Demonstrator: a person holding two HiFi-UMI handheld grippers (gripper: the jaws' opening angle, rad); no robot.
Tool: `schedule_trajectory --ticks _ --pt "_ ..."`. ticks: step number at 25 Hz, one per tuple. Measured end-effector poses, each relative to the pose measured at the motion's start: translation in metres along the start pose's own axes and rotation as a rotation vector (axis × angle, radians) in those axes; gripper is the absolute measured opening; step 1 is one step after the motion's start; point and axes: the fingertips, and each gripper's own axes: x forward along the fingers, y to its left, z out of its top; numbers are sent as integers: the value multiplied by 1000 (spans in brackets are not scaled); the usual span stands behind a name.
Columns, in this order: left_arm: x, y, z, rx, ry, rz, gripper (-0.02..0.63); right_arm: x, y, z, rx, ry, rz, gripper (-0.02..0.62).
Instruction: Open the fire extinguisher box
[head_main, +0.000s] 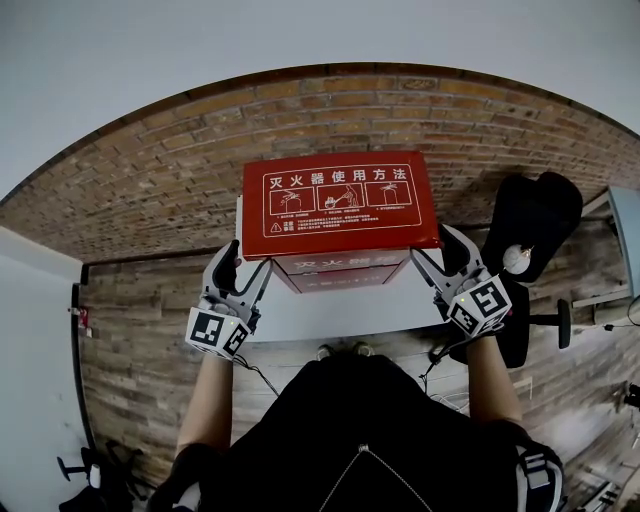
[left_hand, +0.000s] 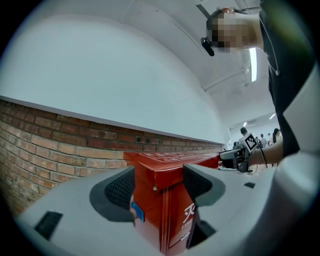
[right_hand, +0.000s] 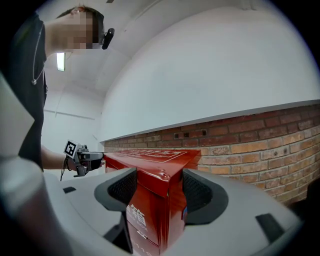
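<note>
Squarely against the brick wall (head_main: 150, 170), the red fire extinguisher box (head_main: 340, 205) stands on the wooden floor (head_main: 150, 300). Its lid (head_main: 338, 200), printed with white characters and three small pictograms, faces up, and its front edge overhangs the box front. How far the lid is lifted cannot be told.

The left gripper (head_main: 247, 262) sits at the box's front left corner, its marker cube (head_main: 217, 332) toward the person. In the left gripper view its fingers (left_hand: 120, 192) are spread wide with that corner of the box (left_hand: 170, 215) between them and the lid's rim at pad height. One pad lies along the side face, the other along the front. Whether either pad touches the metal cannot be made out.

The right gripper (head_main: 432, 245) is placed likewise at the front right corner, with its marker cube (head_main: 482, 305) nearest the person. The right gripper view shows its fingers (right_hand: 197, 192) equally wide, one on each side of the red corner (right_hand: 150, 215), with a dented lid corner just between the pads. Neither gripper holds the box.

Each gripper shows small in the other's view, across the lid: the right one (left_hand: 240, 155) and the left one (right_hand: 82, 160).

A pale grey panel (head_main: 330, 315) lies on the floor in front of the box. A black office chair (head_main: 530, 235) stands well to the right.
</note>
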Motion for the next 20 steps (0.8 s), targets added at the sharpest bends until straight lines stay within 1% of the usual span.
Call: schedule_trajectory --ticks 4,10,20 --pt "2 -2 2 17 1 -17 335 0 -2 -2 10 4 -11 272" --pt "5 -6 1 20 11 -50 334 0 -1 0 15 4 -13 272" --pt "6 -10 3 20 11 -27 334 -3 -4 2 17 12 -6 272"
